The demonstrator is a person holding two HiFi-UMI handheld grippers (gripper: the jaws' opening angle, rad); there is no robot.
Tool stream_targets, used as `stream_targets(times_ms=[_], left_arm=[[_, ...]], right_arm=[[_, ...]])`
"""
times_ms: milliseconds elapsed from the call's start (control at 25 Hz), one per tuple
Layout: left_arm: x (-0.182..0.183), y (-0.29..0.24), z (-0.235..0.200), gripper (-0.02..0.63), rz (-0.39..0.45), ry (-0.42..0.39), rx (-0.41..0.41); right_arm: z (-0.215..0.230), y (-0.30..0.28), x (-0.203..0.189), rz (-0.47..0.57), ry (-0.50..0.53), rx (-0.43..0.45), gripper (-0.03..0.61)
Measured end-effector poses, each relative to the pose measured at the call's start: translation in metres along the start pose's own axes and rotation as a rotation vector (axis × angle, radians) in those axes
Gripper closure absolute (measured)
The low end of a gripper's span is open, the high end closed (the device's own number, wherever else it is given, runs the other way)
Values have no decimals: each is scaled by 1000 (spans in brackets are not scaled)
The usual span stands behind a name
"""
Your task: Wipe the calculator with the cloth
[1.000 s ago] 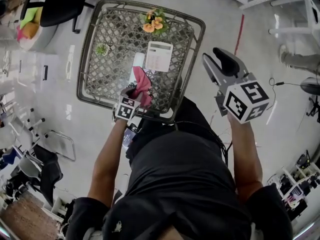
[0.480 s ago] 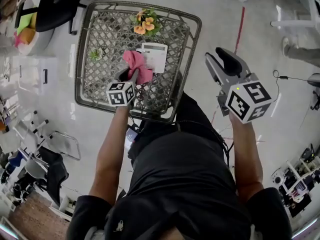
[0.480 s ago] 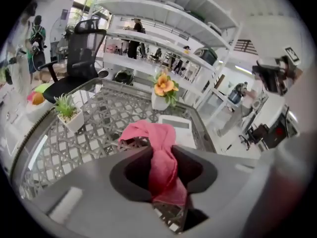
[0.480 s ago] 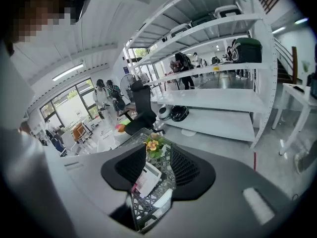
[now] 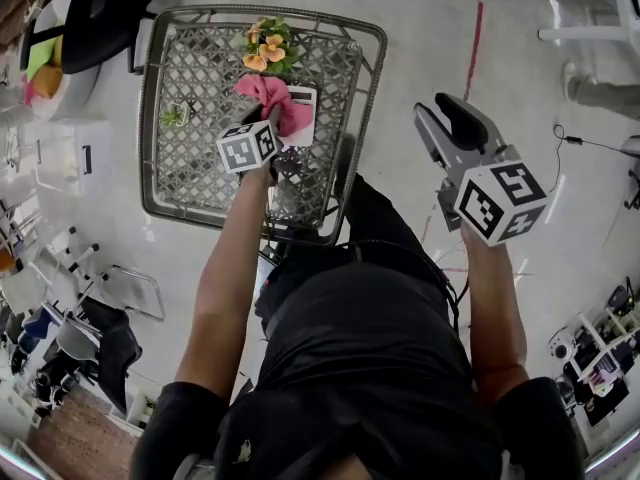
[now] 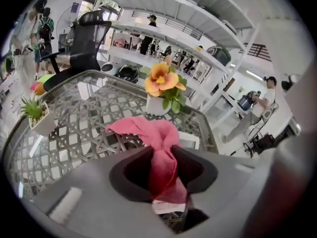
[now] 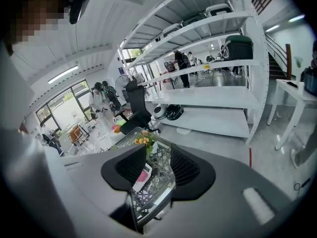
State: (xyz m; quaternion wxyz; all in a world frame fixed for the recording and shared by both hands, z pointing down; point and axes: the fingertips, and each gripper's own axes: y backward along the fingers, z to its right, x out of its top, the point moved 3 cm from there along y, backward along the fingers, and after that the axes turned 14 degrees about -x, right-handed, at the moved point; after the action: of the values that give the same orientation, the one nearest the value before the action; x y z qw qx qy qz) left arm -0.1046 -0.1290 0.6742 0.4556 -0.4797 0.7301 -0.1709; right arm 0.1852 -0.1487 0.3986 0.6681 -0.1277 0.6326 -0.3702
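A pink cloth (image 5: pixel 268 96) hangs bunched in my left gripper (image 5: pixel 268 118), which is shut on it over the far middle of the lattice table (image 5: pixel 152 168). The cloth lies over the left part of a white calculator (image 5: pixel 304 118). In the left gripper view the cloth (image 6: pixel 163 157) fills the gap between the jaws, and a strip of the calculator (image 6: pixel 190 141) shows behind it. My right gripper (image 5: pixel 440 110) hangs off the table's right side above the floor, open with nothing in it. Its own view looks past its jaws (image 7: pixel 157 168) at the table and the cloth (image 7: pixel 145 175).
A pot of orange flowers (image 5: pixel 262 46) stands at the table's far edge, just beyond the cloth. A small green plant (image 5: pixel 175 116) sits at the left. A black office chair (image 5: pixel 100 8) is past the far left corner. White shelving (image 7: pixel 208 98) lines the room.
My left gripper has carried the cloth from the table's near side toward the far side, onto the calculator, and has rolled. The right gripper has shifted only slightly.
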Motion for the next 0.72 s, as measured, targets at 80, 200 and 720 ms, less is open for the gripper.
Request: stream_targets(times_ms=[80,200,720], left_arm=[[-2,-11,4,436,-22,-2,5],[0,-18,16,436,-28,-13,-5],[-12,-58,89,436,-192,-315,-160]], right_arm=[[8,0,-2,-2,-4,-4,425],[17,3,-4,-4,-12,-8,425],[32,5,-10,-3,-26,-17,425]])
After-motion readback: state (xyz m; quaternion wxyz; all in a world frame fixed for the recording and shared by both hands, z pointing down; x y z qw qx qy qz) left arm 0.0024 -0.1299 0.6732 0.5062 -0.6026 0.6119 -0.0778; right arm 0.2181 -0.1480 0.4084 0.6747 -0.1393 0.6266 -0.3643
